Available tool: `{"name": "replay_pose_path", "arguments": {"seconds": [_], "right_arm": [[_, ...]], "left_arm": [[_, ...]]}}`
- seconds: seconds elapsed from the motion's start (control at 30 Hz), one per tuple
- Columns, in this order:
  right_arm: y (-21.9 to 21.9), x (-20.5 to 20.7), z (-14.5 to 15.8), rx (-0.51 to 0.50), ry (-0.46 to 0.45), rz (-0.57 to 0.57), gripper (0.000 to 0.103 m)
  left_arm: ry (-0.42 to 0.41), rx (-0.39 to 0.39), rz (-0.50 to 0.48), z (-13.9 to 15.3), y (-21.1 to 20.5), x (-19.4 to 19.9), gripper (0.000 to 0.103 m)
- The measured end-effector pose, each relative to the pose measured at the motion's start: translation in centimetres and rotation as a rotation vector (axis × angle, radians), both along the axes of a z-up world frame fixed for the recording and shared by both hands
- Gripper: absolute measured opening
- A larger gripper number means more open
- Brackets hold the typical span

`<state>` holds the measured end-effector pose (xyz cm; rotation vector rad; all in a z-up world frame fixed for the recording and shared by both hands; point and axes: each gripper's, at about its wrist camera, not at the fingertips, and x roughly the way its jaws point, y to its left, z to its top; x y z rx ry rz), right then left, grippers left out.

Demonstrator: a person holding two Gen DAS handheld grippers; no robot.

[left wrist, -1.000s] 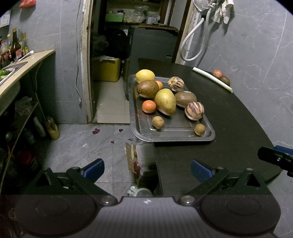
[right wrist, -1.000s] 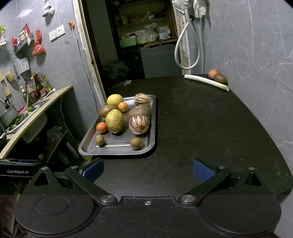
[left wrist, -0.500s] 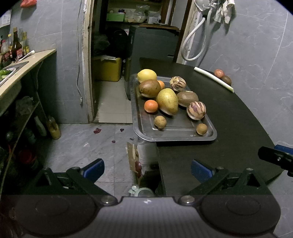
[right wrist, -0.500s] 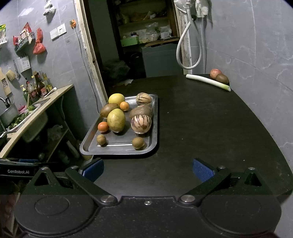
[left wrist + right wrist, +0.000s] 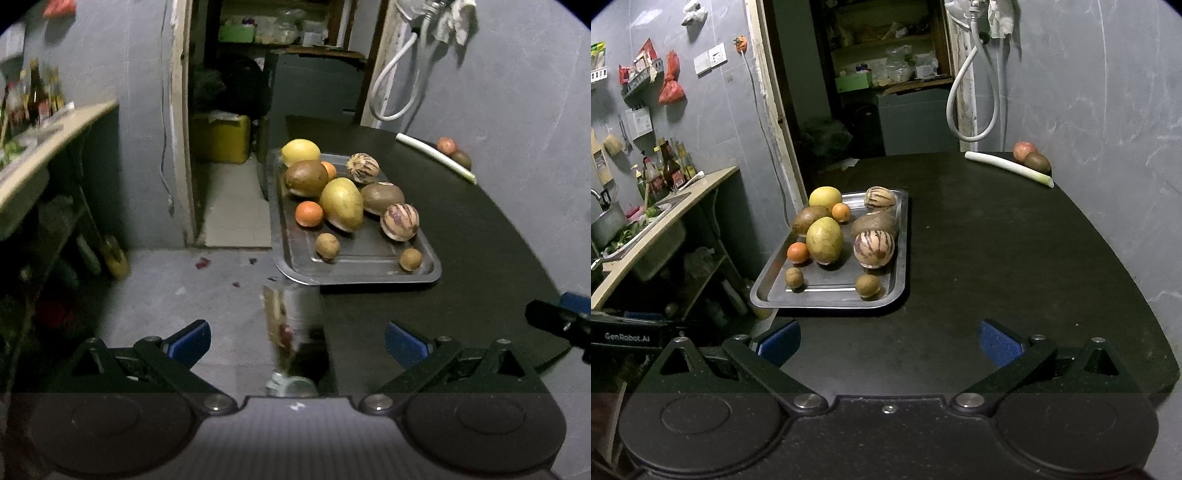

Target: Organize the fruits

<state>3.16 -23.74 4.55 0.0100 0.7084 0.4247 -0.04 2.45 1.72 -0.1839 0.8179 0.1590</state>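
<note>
Table [image 5: 997, 258]: dark, rounded top, set against a grey wall.

Metal tray [image 5: 899, 258]: at the table's left edge, its near left corner overhanging that edge. Contents:
- yellow citrus fruit [image 5: 825, 196], far left corner of the tray;
- brown-green mango [image 5: 811, 218], just in front of the citrus fruit, touching the yellow mango;
- small orange [image 5: 841, 212], tucked between the citrus fruit and the mangoes;
- striped melon [image 5: 880, 199], far right corner;
- brown fruit [image 5: 874, 224], behind the second striped melon [image 5: 874, 248] and touching it;
- yellow mango [image 5: 824, 240], centre of the tray;
- second orange [image 5: 798, 252], at the tray's left rim, beside the yellow mango;
- two small brown round fruits, one near left [image 5: 794, 277], one near right [image 5: 867, 285], well apart.

Far right edge of the table, by the wall: leek stalk [image 5: 1008, 168], lying flat; red fruit [image 5: 1024, 150] and dark brown fruit [image 5: 1037, 161], touching each other, just behind the leek.

Left hand-held gripper [image 5: 297, 340]: released, jaws wide apart, empty, held off the table's left edge above the floor.

Right hand-held gripper [image 5: 889, 340]: released, jaws wide apart, empty, over the near edge of the table, short of the tray.
</note>
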Motion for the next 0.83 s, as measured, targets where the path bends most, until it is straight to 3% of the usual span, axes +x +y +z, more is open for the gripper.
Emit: {"name": "replay_pose_path", "arguments": {"seconds": [0.1,0.83], "right_arm": [[-0.05,-0.02,0.04,-0.002,-0.002,0.002,0.102],[-0.2,0.0,0.41,-0.01,-0.001,0.006,0.102]], "left_arm": [[0.008,0.027,-0.014,0.25,-0.31,0.27,0.102],[0.028,0.015,-0.015,0.01,-0.27,0.57,0.101]]}}
